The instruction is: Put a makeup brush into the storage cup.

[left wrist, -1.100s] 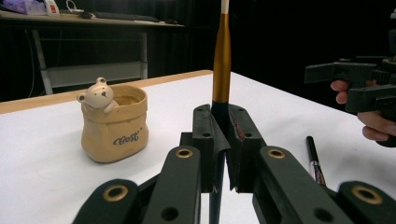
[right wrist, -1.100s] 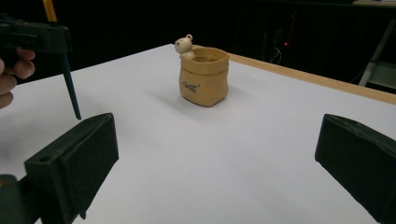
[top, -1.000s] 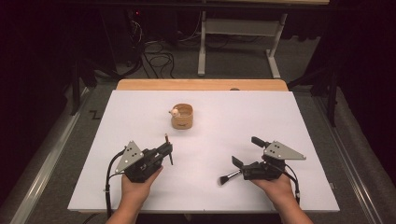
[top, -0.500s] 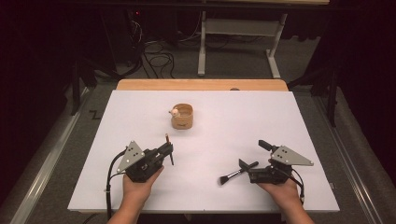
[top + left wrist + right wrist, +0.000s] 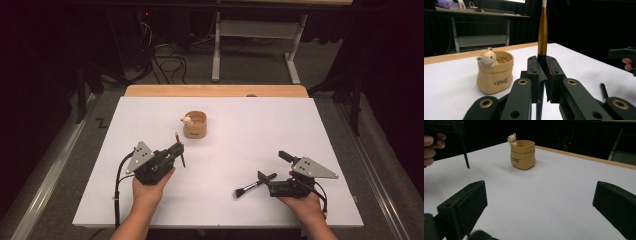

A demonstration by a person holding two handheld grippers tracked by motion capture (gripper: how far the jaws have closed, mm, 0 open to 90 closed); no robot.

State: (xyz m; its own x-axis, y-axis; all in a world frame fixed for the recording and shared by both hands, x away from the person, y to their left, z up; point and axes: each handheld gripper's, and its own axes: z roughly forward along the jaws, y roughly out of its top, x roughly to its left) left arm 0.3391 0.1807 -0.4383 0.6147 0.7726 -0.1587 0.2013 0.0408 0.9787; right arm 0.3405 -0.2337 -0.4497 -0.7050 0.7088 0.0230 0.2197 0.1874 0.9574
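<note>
Your right gripper (image 5: 272, 181) has dropped, jaws wide around the brush (image 5: 254, 186) — left (image 5: 176, 151) clamps a pen (image 5: 542, 32); close on the brush next.

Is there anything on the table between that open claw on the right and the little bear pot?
Nothing: in the right gripper view, bare white table runs from the right claw to the bear pot.

Black claws (image 5: 176, 150), brass-ringed screws, grey triangular plates (image 5: 141, 155).
</note>
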